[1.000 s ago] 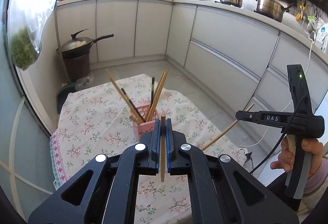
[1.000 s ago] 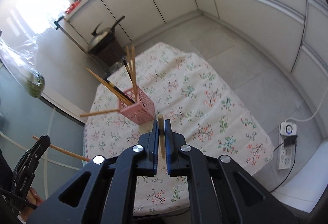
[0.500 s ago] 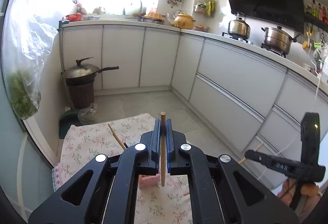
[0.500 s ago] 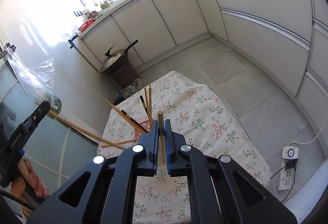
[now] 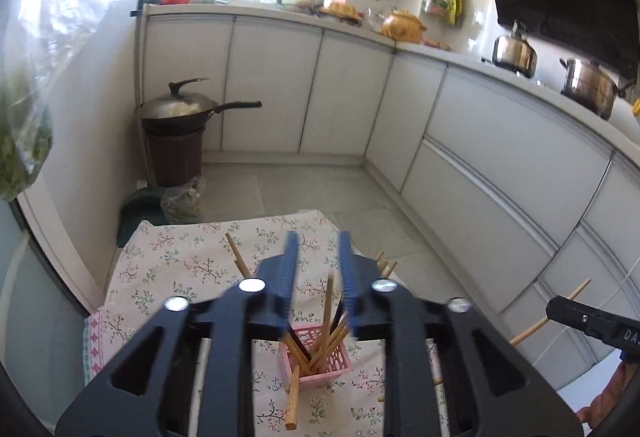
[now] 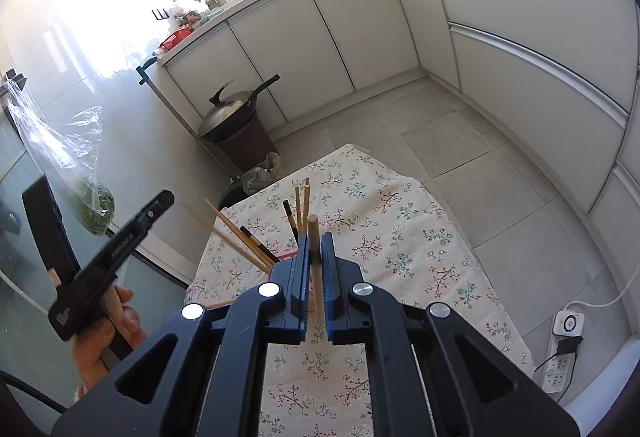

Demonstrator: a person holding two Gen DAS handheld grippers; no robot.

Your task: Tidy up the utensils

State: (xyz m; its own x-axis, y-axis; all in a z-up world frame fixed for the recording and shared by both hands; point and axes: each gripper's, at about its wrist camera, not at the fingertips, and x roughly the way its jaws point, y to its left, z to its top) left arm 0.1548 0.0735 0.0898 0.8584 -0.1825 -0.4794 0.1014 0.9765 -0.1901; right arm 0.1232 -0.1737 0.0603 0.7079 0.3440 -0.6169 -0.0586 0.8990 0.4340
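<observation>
A pink perforated holder point(image 5: 316, 355) stands on the flowered tablecloth point(image 5: 172, 265) with several wooden and dark chopsticks in it. My left gripper point(image 5: 316, 269) is open above the holder, and a wooden chopstick point(image 5: 328, 301) stands between its jaws with its lower end in the holder. One chopstick point(image 5: 292, 397) lies against the holder's front. My right gripper point(image 6: 315, 257) is shut on a wooden chopstick point(image 6: 315, 257) that points up, just behind the holder point(image 6: 289, 254). The left gripper also shows in the right wrist view point(image 6: 120, 241).
A wok point(image 5: 180, 109) sits on a brown bin by the white cabinets. Pots point(image 5: 588, 87) stand on the counter at right. A bag of greens point(image 6: 96, 209) hangs at left. A power strip point(image 6: 562, 361) lies on the floor at right.
My left gripper has opened and let go of its chopstick, which now stands in the holder. The right gripper has moved closer to the holder, still holding its chopstick.
</observation>
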